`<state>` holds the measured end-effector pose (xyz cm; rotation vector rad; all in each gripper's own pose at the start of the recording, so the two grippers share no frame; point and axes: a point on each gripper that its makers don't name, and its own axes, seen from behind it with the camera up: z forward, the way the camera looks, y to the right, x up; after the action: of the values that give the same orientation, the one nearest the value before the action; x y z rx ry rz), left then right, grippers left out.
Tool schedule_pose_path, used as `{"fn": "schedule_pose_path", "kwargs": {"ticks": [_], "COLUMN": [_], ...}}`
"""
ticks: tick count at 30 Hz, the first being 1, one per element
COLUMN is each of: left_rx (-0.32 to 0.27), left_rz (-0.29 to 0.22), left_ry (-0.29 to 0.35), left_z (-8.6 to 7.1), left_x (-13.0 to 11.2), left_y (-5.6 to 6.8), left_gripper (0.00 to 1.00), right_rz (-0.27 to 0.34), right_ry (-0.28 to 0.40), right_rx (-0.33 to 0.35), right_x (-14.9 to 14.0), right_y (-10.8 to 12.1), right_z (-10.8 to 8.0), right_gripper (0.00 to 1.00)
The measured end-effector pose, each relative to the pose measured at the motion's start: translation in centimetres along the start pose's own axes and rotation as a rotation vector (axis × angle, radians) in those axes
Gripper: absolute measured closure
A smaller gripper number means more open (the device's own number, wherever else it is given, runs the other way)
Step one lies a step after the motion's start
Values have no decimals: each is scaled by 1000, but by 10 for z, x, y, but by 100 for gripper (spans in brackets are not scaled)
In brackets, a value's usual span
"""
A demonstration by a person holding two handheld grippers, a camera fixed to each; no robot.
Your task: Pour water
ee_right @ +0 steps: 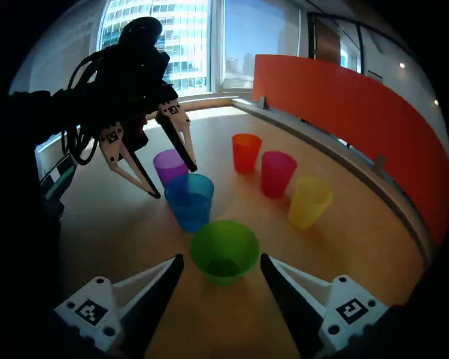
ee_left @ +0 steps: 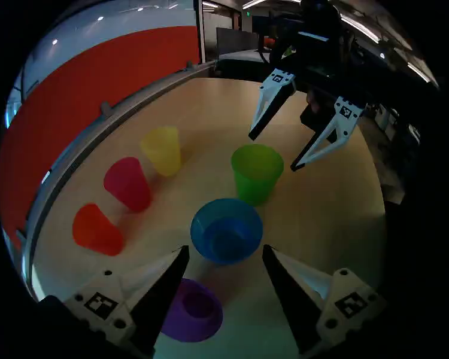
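fingers spread wide, the left gripper (ee_left: 224,249) flanks the blue cup (ee_left: 226,230) and the right gripper (ee_right: 220,258) the green cup (ee_right: 224,242), nothing gripped, pouring apparently not yet begun.

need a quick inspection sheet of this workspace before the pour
surface: light wood table, no spills seen
job's things: blue cup, green cup, yellow cup, pink cup, orange cup, purple cup, all upright; water cannot be told
clutter: nothing seen
claws: left claw open, facing blue cup; right claw open, facing green cup; both empty
cables: dark cables loop behind left claw
surroundings: orange partition along table edge, windows beyond
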<state>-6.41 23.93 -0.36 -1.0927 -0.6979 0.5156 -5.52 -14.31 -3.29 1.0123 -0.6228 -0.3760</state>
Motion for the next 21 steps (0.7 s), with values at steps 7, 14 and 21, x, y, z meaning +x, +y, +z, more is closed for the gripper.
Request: {"fn": "schedule_pose_path", "kwargs": {"ticks": [7,14,21], "left_rx": [-9,-10,-8], "left_rz": [-2,7,-6], "left_ry": [-9,-12,-15], "left_z": [8,17,24], "left_x": [1,3,5], "left_y": [1,3,2], "left_gripper": [9,9,9], "right_rz": [6,5,7], "right_ry": [-17,-21,-25], "right_rx": [-2,4,13], "right_x": [-5,-6,-8], "right_y": [3,4,3], "right_z": [7,16,25], "right_gripper": [1,1,1]}}
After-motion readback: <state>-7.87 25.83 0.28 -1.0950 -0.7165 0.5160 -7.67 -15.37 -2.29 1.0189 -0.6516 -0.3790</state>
